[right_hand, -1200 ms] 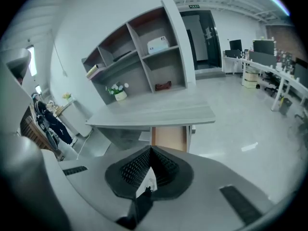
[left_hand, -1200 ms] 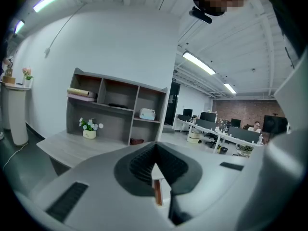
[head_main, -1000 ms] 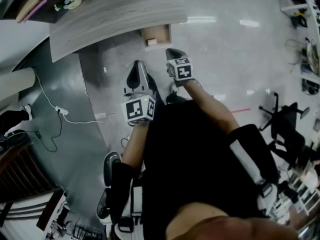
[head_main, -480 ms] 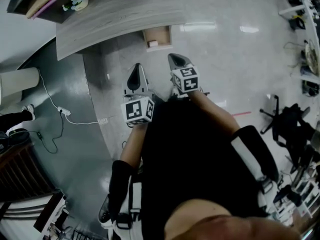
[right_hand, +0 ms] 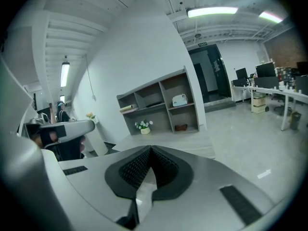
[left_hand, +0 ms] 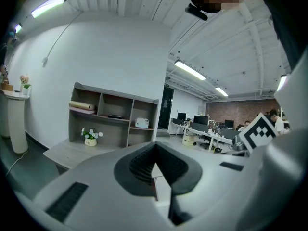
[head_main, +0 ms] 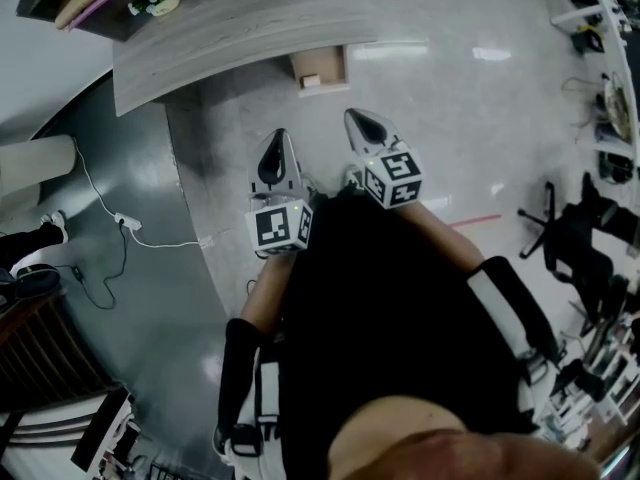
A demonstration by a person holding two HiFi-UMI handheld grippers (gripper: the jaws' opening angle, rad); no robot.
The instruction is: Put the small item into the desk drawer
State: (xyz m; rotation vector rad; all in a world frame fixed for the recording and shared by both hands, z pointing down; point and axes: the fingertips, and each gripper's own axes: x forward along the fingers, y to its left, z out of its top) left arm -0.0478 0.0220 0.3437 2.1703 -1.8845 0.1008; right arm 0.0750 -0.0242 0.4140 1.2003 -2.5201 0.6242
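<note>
Pale glossy floor (head_main: 450, 98) all round. Long grey wood-grain desk (head_main: 230, 28) ahead of me, with its light-brown wooden drawer (head_main: 322, 64) standing open at the front edge. My left gripper (head_main: 279, 138) and right gripper (head_main: 353, 118) point towards it, well short. Both have their jaws pressed together with nothing between. Small white item (head_main: 311, 81) lies inside the drawer, apart from both.

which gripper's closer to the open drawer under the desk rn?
Right. In the head view the right gripper points at the open drawer from just below and to its right; the left gripper sits lower and to its left, farther off.
</note>
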